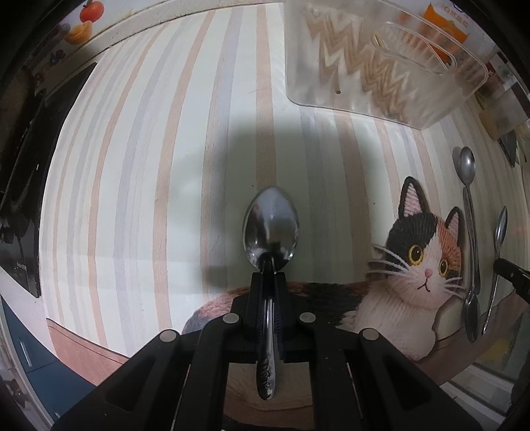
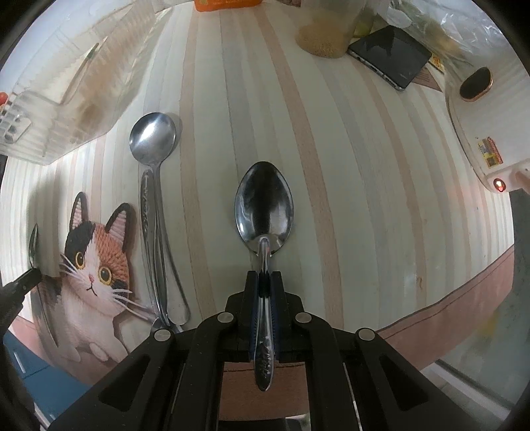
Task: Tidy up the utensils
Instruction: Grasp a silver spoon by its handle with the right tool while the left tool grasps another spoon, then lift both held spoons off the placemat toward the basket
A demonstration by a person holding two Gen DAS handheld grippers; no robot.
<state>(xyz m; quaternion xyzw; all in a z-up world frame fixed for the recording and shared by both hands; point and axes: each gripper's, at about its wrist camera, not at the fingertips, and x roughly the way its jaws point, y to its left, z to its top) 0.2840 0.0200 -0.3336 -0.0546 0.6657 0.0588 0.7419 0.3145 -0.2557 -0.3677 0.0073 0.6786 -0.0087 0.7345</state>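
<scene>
Left tongs (image 1: 268, 275) I see clenched on a spoon (image 1: 271, 228), bowl forward above the striped table (image 1: 149, 165); a printed cat (image 1: 420, 258) and two loose spoons (image 1: 468, 212) lie to its right. Right tongs (image 2: 264, 277) likewise grip a second spoon (image 2: 264, 209). Writing on the orange packet (image 1: 445, 30) behind the clear organizer (image 1: 371, 66) is too blurred to read; a phone (image 2: 391, 56) sits far right.

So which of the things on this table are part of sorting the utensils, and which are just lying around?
Part of the job:
- spoon held in the left claw
- spoon held in the right claw
- two loose spoons beside the cat picture
- clear plastic organizer

Just lying about:
- tablet
- jar of grains
- orange packet
</scene>
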